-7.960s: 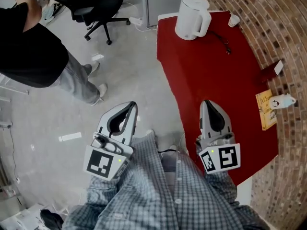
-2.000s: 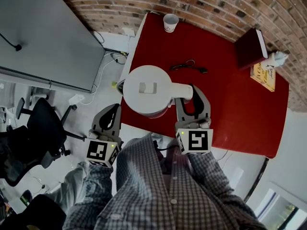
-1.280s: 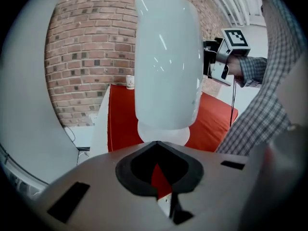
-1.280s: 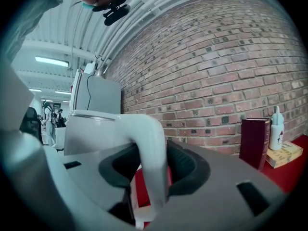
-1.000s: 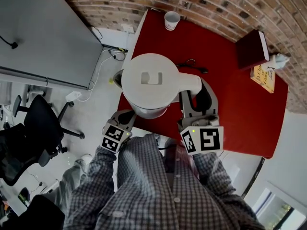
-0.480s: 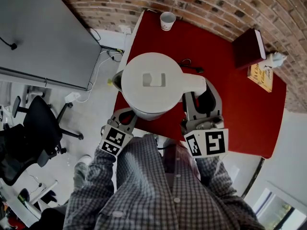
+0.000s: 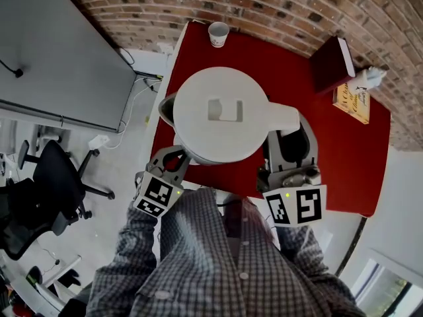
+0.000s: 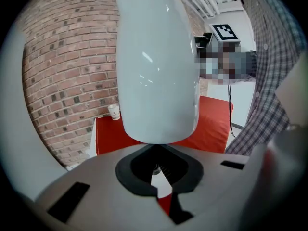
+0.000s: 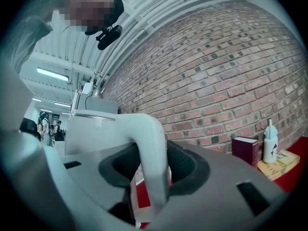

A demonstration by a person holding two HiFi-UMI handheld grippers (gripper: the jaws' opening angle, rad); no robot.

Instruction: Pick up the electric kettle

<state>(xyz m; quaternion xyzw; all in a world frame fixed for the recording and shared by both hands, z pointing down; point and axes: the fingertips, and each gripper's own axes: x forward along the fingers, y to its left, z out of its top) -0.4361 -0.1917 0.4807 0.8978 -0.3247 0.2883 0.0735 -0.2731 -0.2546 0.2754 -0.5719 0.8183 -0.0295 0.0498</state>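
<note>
Hanging above the front left part of the red bench (image 7: 334, 154), the electric kettle (image 7: 221, 114) was carried by its handle (image 9: 153, 153), which the right claw (image 7: 288, 137) pinched between both jaws. The left claw (image 7: 174, 154) sat under the body's lower edge with its jaws pressed together; whether it touched the base could not be told. The main risk was judged to be rotation. The smooth, curved handle was gripped at one narrow band, well off the body's centre, so the kettle could swing or slide through the pads if the wrist tilted or jerked. Any water inside would add to this load; the contents were not visible. A drop would land on the bench edge or the floor (image 7: 129, 147). The paper cup (image 7: 217, 34) and the books (image 7: 332, 65) stood well apart, by the brick wall (image 7: 297, 5), and were unlikely to be struck.
</note>
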